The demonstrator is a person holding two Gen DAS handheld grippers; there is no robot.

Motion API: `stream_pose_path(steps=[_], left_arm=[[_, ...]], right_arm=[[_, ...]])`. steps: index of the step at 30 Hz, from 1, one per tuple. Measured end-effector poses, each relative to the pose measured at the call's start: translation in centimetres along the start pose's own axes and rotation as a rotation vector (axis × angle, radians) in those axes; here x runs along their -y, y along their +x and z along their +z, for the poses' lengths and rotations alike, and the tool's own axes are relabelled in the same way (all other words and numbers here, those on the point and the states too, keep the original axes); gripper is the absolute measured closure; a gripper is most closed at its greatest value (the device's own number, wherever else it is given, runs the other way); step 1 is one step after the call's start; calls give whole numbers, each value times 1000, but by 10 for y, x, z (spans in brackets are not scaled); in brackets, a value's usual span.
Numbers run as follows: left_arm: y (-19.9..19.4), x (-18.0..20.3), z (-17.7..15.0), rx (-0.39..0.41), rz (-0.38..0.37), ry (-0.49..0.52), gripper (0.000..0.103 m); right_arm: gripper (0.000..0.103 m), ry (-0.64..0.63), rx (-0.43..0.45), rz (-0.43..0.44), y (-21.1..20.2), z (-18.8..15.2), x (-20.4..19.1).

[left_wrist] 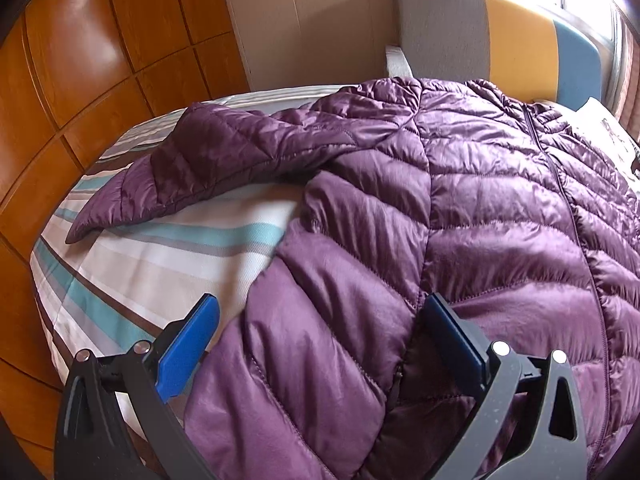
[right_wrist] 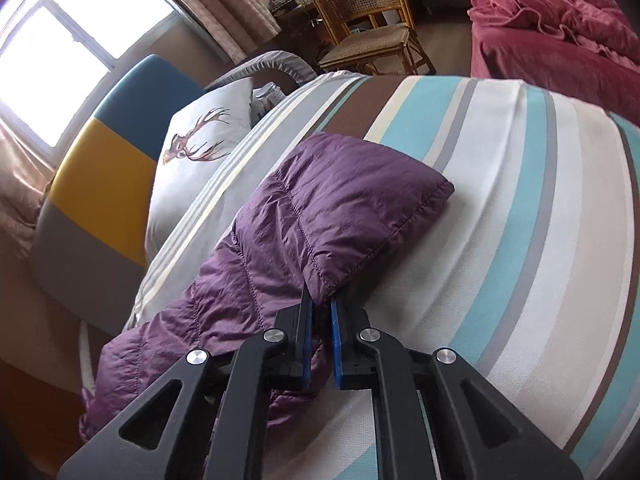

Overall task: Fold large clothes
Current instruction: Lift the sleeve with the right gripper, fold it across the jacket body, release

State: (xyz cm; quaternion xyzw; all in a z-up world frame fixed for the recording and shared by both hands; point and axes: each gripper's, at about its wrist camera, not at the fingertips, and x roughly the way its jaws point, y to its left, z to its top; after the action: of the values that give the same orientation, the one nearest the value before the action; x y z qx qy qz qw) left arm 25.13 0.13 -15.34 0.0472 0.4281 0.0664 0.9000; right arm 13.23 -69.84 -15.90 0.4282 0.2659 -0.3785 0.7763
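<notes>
A purple quilted puffer jacket (left_wrist: pixel 460 208) lies spread front-up on the striped bed sheet (left_wrist: pixel 160 264), its zip running toward the headboard. One sleeve (left_wrist: pixel 192 168) stretches out to the left. My left gripper (left_wrist: pixel 320 316) hovers open at the jacket's lower hem, with its blue pads (left_wrist: pixel 192 336) set on either side of the fabric and not pressing it. In the right wrist view the other sleeve (right_wrist: pixel 328 208) lies on the sheet (right_wrist: pixel 520 208). My right gripper (right_wrist: pixel 320 304) is shut on the corner of that sleeve's cuff.
A grey, yellow and blue headboard (left_wrist: pixel 500 40) stands at the bed's far end, with a deer-print pillow (right_wrist: pixel 200 136) beside it. Wooden wardrobe panels (left_wrist: pixel 80 80) line the left side. A rattan chair (right_wrist: pixel 368 20) and a red-covered bed (right_wrist: pixel 560 20) stand beyond.
</notes>
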Motion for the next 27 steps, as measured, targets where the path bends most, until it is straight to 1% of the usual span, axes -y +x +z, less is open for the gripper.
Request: stream_pose_path(steps=[2, 4, 7, 10, 13, 16, 20, 23, 25, 27], left_arm=[[0, 1, -2, 2, 6, 4, 2], [1, 1, -3, -2, 6, 6, 2], [2, -3, -4, -13, -11, 0, 2], [3, -8, -5, -27, -28, -23, 2], [5, -12, -4, -37, -48, -38, 2], [7, -13, -6, -47, -62, -57, 2], [5, -15, -8, -54, -81, -77, 2], [2, -17, -8, -54, -80, -85, 2], [-1, -17, -8, -49, -62, -77, 2], [-4, -17, -8, -44, -25, -52, 2]], right_arm=[[96, -37, 41, -47, -9, 3, 2], [96, -42, 74, -84, -18, 8, 11], [96, -21, 81, -99, -25, 11, 24], [96, -9, 97, -113, -36, 4, 29], [96, -52, 124, -129, -45, -5, 23], [96, -139, 155, -122, -59, -10, 3], [96, -280, 196, -63, -82, -20, -41], [96, -399, 213, -8, -95, -38, -81], [96, -471, 212, 29, -100, -55, -107], [96, -551, 200, 64, -103, -74, -134]])
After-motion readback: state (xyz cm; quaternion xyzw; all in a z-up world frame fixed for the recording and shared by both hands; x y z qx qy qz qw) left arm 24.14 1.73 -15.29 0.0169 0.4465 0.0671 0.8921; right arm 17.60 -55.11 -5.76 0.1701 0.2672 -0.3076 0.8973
